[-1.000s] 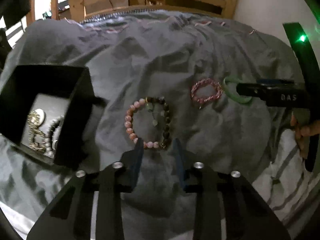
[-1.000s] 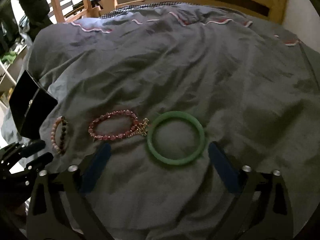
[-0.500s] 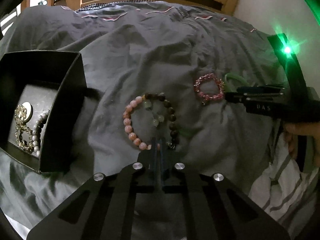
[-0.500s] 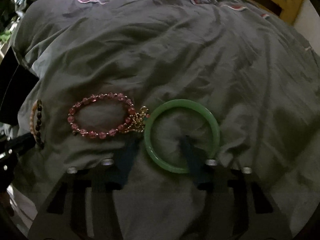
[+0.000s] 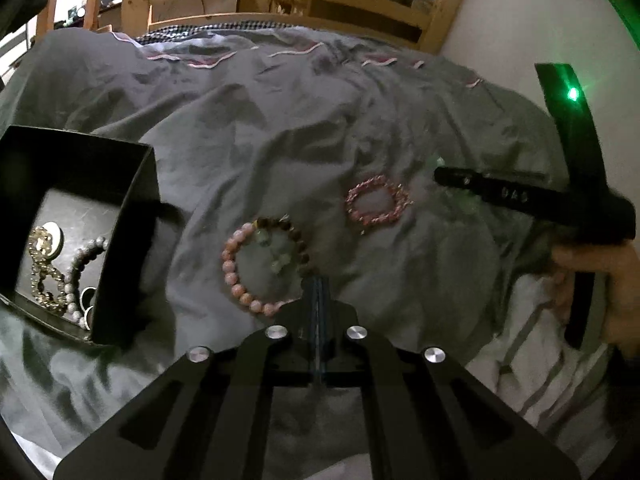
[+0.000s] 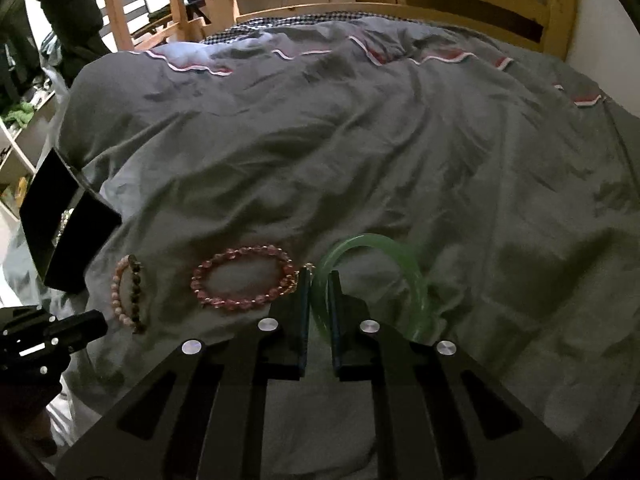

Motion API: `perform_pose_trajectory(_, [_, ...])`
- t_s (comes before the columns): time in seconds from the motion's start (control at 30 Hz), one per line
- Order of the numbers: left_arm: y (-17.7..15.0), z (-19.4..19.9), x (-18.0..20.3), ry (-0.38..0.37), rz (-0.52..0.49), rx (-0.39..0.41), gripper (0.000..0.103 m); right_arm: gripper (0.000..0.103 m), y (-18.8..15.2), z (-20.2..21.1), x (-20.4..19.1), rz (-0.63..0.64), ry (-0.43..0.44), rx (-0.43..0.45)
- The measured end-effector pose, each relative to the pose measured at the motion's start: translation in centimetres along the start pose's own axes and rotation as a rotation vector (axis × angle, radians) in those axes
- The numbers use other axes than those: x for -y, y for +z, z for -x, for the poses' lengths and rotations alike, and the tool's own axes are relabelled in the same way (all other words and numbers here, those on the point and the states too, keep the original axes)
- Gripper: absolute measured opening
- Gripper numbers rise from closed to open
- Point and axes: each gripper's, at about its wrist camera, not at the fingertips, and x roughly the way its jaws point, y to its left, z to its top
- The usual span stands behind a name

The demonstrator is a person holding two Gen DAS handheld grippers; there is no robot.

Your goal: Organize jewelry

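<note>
- Here, both grippers are pinching at once: the left gripper (image 5: 319, 280) has its fingers pressed together on the near right arc of the pink-and-brown beaded bracelet (image 5: 266, 266), at about 5 o'clock on its ring.
- The right gripper (image 6: 319, 280) is clamped on the left rim of the translucent green bangle (image 6: 374, 280), which looks tilted up off the grey duvet (image 6: 360, 152); motion blur leaves its far edge uncertain.
- Risk, left: the hold is on a single short stretch of beads, so the elastic loop may swing on lifting or slide out, and duvet cloth may be caught in the pinch.
- Risk, right: the bangle is smooth and rigid, gripped at one point only; it could pivot between the fingers or slip free and land on the pink crystal bracelet (image 6: 244, 278) at 9 o'clock of it.
- That crystal bracelet lies loose, just beside the right gripper's left finger, its gold clasp near the bangle; a sideways drag could snag it.
- The open black square box (image 5: 150, 200), already holding gold and silver-grey pieces, sits at 9 o'clock of the left gripper, well apart from the green bangle.
- The beaded bracelet lies between the box and the crystal bracelet.
</note>
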Motion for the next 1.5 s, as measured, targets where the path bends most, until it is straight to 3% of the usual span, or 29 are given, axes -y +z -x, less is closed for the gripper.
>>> perform_pose_trajectory(0.03, [0.0,-0.2,0.1,-0.001,-0.001,-0.002,0.011,0.01,0.0,-0.2,-0.1,0.002,0.003,-0.003])
perform_pose_trajectory(0.1, [-0.1,-0.7,0.3,0.027,-0.009,-0.002,0.041,0.01,0.0,-0.4,-0.4,0.005,0.008,-0.01])
perform_pose_trajectory(0.23, [-0.6,-2.2,0.7,0.074,-0.039,-0.029,0.045,0.01,0.4,-0.9,-0.3,0.013,0.011,-0.007])
perform_pose_trajectory(0.27, [-0.7,-2.6,0.7,0.075,-0.04,-0.042,0.044,0.01,0.4,-0.8,-0.4,0.014,0.014,-0.005])
perform_pose_trajectory(0.4, [-1.0,-3.5,0.3,0.094,-0.05,-0.08,0.005,0.01,0.3,-0.7,-0.7,0.019,0.017,-0.001])
perform_pose_trajectory(0.5, [-0.6,-3.1,-0.3,0.076,-0.024,-0.079,0.001,0.01,0.4,-0.5,-0.7,0.016,0.026,0.007])
perform_pose_trajectory(0.9, [0.4,-0.5,0.6,0.035,-0.031,0.001,0.001,0.011,0.8,1.7,-1.3,0.017,0.063,0.08])
perform_pose_trajectory(0.97, [0.1,-1.4,0.6,0.039,-0.024,-0.018,0.008,0.011,0.7,1.5,-1.4,0.021,0.065,0.074])
perform_pose_trajectory(1.07, [0.0,-2.4,0.7,0.078,-0.021,-0.029,0.048,0.011,0.7,1.4,-1.7,0.029,0.064,0.069])
perform_pose_trajectory(1.1, [0.0,-2.7,0.7,0.098,-0.025,-0.017,0.052,0.011,0.7,1.3,-1.7,0.032,0.065,0.068])
perform_pose_trajectory(1.17, [0.2,-3.2,0.7,0.089,-0.027,-0.024,0.052,0.012,0.7,1.3,-1.8,0.034,0.063,0.068])
perform_pose_trajectory(1.23, [0.4,-3.7,0.6,0.069,-0.024,-0.039,0.03,0.012,0.7,1.3,-1.8,0.034,0.063,0.068])
perform_pose_trajectory(1.27, [0.4,-4.0,0.5,0.046,-0.025,-0.063,0.008,0.012,0.7,1.3,-1.8,0.033,0.063,0.069])
perform_pose_trajectory(1.37, [0.5,-3.8,0.4,0.046,-0.025,-0.067,0.008,0.012,0.8,1.3,-1.8,0.032,0.065,0.072])
perform_pose_trajectory(1.5, [1.1,-1.9,0.7,0.035,-0.02,-0.016,0.008,0.012,0.8,1.8,-2.0,0.036,0.081,0.096])
